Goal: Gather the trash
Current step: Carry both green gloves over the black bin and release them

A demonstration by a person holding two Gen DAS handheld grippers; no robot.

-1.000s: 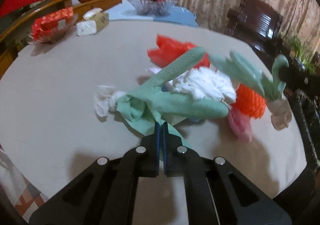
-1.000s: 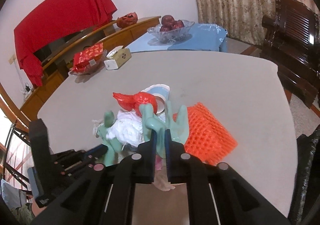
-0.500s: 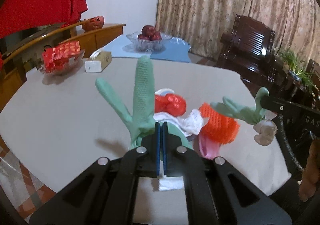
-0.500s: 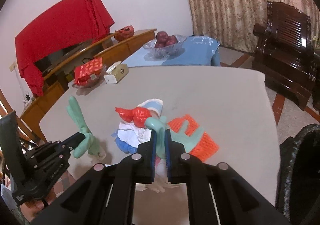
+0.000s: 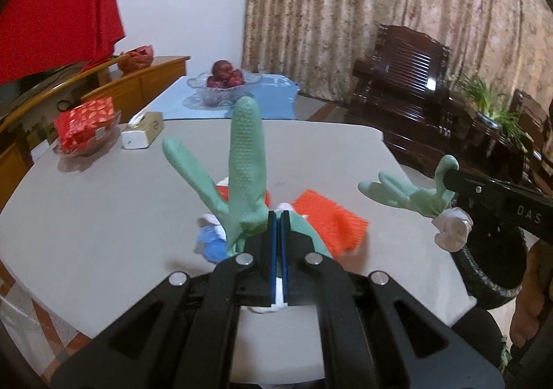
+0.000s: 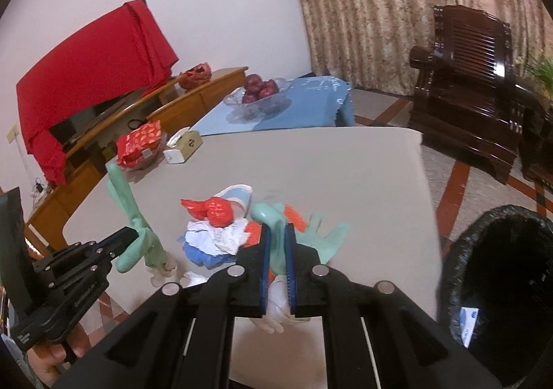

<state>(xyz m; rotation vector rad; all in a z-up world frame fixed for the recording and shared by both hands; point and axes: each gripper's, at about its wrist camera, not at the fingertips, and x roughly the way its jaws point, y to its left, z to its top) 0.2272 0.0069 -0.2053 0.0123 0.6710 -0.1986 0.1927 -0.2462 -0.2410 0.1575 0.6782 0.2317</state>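
step in hand: carrying lifted trash. left tool (image 5: 276,216) clenched on a green glove (image 5: 245,161), held above the surface (image 5: 103,216). right tool (image 6: 276,233) clenched on a second green glove (image 6: 273,216). next: swing both over the black bin (image 6: 501,278), right of the right tool, then release.

beige table (image 6: 345,164) with trash heap (image 6: 217,233)

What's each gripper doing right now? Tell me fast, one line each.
Left gripper: closed, holding a green rubber glove above the table.
Right gripper: closed, holding another green rubber glove.
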